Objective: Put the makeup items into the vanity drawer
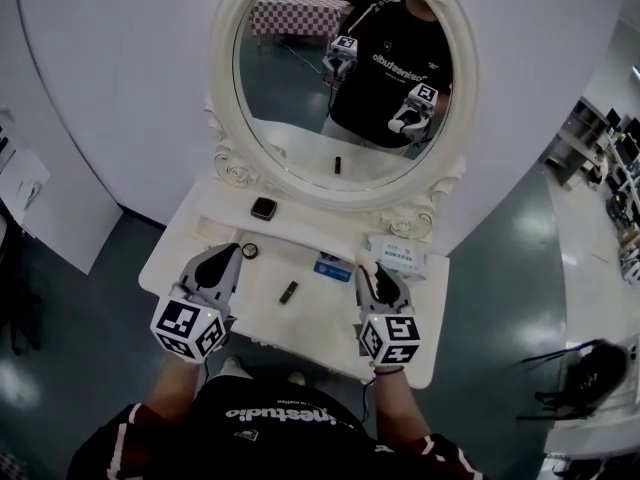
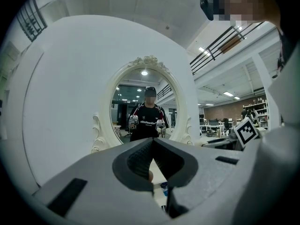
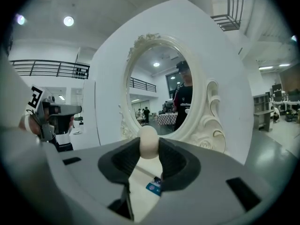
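Marker cubes of both tools sit lowest in the head view, just above the person's black shirt (image 1: 290,423).

Left hand-held gripper (image 1: 231,255): jaws together at the tips, nothing clamped between them. It hangs over the left part of the white worktop (image 1: 320,318), pointing toward the mirror (image 1: 290,108).

Right hand-held gripper (image 1: 368,268): jaws clamped on a pale, egg-shaped sponge (image 3: 148,143). The pads press its sides and its rounded top stands clear above them. The sponge is held off the worktop, over its right part.

Other makeup items lie on the worktop:
- dark square compact (image 1: 263,208), at the back near the mirror base
- small round dark-rimmed item (image 1: 250,251), just beside the left gripper's tips
- slim dark tube (image 1: 288,292), lying between the two grippers, apart from both
- blue packet (image 1: 332,267), just left of the right gripper
- white box with green print (image 1: 395,253), beyond the right gripper's tips

The mirror is oval in an ornate white frame, and its glass reflects the person's torso and both grippers. Grey floor (image 1: 500,268) surrounds the vanity.
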Motion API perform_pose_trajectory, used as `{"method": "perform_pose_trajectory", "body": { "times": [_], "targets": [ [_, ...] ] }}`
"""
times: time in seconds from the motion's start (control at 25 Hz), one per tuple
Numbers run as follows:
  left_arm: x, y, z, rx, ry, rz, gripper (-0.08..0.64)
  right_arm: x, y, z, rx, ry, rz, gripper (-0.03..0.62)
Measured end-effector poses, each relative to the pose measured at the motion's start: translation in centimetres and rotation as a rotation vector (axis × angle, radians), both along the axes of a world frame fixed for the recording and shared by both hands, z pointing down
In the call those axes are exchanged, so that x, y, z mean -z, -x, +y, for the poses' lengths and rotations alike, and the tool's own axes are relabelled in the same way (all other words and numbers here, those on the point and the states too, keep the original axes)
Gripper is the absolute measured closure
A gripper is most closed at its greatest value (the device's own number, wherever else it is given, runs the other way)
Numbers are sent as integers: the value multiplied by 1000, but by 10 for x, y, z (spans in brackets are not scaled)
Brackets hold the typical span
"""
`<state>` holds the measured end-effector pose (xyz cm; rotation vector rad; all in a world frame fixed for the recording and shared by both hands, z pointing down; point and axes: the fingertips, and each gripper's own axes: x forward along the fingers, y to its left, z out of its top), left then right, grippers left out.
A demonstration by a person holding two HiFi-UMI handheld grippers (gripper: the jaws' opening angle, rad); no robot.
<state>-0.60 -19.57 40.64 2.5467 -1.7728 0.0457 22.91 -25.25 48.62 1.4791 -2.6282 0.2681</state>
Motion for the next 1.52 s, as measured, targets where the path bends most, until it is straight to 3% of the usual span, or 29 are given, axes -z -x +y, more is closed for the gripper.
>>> {"method": "perform_pose_trajectory", "body": {
  "times": [0.24, 0.44, 0.76, 1.52],
  "targets": [
    [1, 10, -1, 19, -10, 12, 555, 38, 2, 2, -16, -78, 2, 466],
    [-2, 29, -9, 33, -3, 10, 555, 75, -3, 4, -84, -177, -38, 469],
    [8, 56, -28, 12, -28, 42, 555, 96, 4, -3, -138, -207, -10, 470],
    [26, 165, -50, 44, -53, 63, 555, 95, 140, -38, -44, -176, 27, 471]
  ]
}}
